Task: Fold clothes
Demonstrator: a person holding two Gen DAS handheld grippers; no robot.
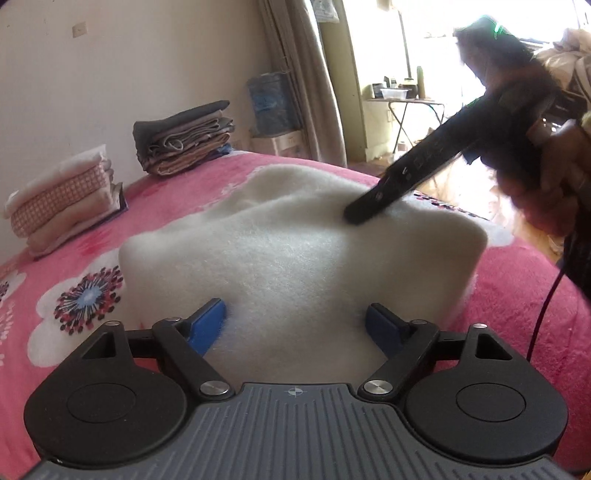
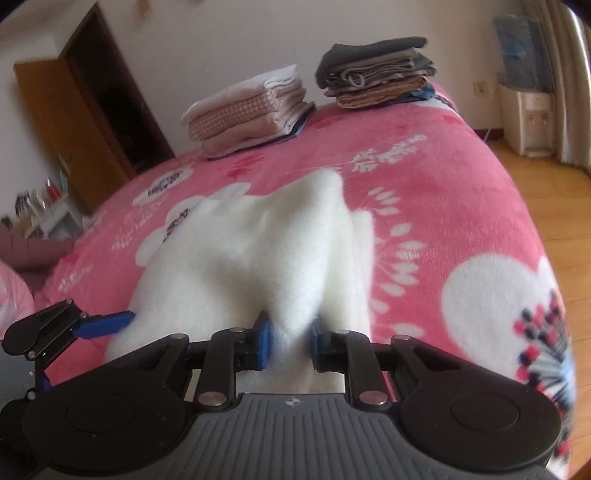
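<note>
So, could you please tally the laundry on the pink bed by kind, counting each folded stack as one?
Fluffy white garment being folded: 1
Light folded stack, pale and checked: 1
Dark folded stack, grey and brown: 1
Total: 3, all on the pink blanket.

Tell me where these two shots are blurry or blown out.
Left wrist view: the window is blown out, and the right gripper with its hand is smeared by motion. Right wrist view: the white fleece garment looks soft and overexposed, and straight edges bow toward the rim.
</note>
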